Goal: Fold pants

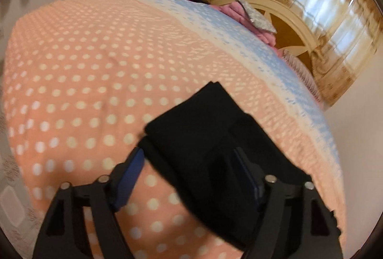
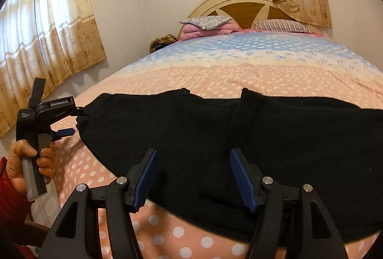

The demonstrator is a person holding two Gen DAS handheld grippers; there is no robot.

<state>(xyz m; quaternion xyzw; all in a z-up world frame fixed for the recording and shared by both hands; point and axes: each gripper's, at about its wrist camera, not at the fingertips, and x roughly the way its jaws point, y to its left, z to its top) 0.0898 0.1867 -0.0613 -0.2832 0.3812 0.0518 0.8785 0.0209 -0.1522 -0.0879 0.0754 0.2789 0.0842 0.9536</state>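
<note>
Leftmost, a hand (image 2: 28,161) holds the left gripper (image 2: 71,122) at the pants' (image 2: 215,134) left end, jaws apart, not pinching the cloth. Black pants lie on the bed (image 2: 239,74), long axis running left to right across it. Right gripper (image 2: 194,177) hovers over their near edge, jaws apart, gripping nothing.

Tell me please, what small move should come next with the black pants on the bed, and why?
Probably lower the right tongs and close them on the near edge of the black pants. The pants lie spread across the dotted bedspread, and both tongs are open. The left tongs stand at the pants' far left end, so both ends could then be lifted for a fold.
</note>
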